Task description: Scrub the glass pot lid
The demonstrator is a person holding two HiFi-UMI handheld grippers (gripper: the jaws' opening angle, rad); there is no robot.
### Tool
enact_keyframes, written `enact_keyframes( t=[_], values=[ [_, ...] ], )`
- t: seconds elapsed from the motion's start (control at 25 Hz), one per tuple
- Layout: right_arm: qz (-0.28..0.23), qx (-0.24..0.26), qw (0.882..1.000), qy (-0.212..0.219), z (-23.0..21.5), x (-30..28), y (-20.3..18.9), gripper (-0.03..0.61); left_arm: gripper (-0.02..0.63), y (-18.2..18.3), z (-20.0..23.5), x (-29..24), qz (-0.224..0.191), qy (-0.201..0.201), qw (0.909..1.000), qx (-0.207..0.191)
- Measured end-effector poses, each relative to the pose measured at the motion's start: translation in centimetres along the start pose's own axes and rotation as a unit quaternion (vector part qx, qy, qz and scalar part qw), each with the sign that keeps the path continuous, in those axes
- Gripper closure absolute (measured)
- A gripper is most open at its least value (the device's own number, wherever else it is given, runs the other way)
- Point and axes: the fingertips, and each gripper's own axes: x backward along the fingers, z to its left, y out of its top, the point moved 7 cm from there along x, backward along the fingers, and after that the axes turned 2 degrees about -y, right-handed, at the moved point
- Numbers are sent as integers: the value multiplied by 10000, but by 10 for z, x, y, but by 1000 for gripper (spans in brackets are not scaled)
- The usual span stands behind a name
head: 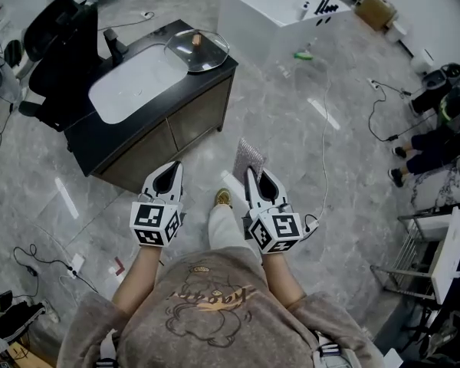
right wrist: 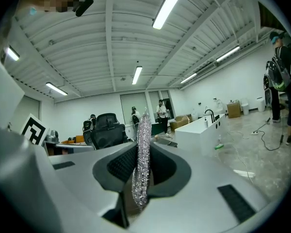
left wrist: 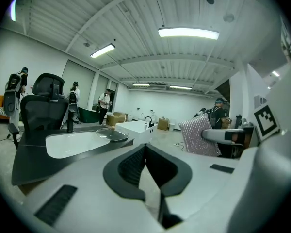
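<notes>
Head view, looking steeply down: a person stands on a grey stone-patterned floor [head: 314, 159] holding a gripper in each hand, both pointing toward a low cabinet [head: 176, 129]. The left gripper [head: 172, 170] has its jaws pressed together with nothing between them; the left gripper view shows the ribbed pads [left wrist: 134, 165] meeting at the tip. The right gripper [head: 251, 173] is clamped on a silver scouring cloth [head: 249, 156], which stands upright, edge-on, between its jaws in the right gripper view and rises above the tips.

The glass pot lid [head: 197, 50] lies on the cabinet's black countertop [head: 100, 140], at its far right corner, just beside the white sink basin [head: 130, 83] and overlapping its rim. A brown knob [head: 197, 40] sits on the lid's centre. The lid is well apart from both grippers. A black faucet [head: 115, 47] stands behind the basin, and a black office chair [head: 57, 60] is to the cabinet's left. A white tub [head: 268, 10] stands beyond the cabinet.
</notes>
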Motion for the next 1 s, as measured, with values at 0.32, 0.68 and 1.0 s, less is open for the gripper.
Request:
enact_keyframes(
  t=[0.32, 0.68, 1.0],
  values=[
    [167, -41, 9992, 364, -58, -88, 32, 499, 597, 35, 23, -88, 45, 255, 9996, 70],
    [305, 38, 9953, 923, -111, -179, 60, 499, 597, 68, 47, -172, -47, 695, 9973, 243],
    [404, 74, 9924, 1161, -135, -238, 71, 499, 597, 84, 71, -223, -89, 859, 9957, 348]
  ],
)
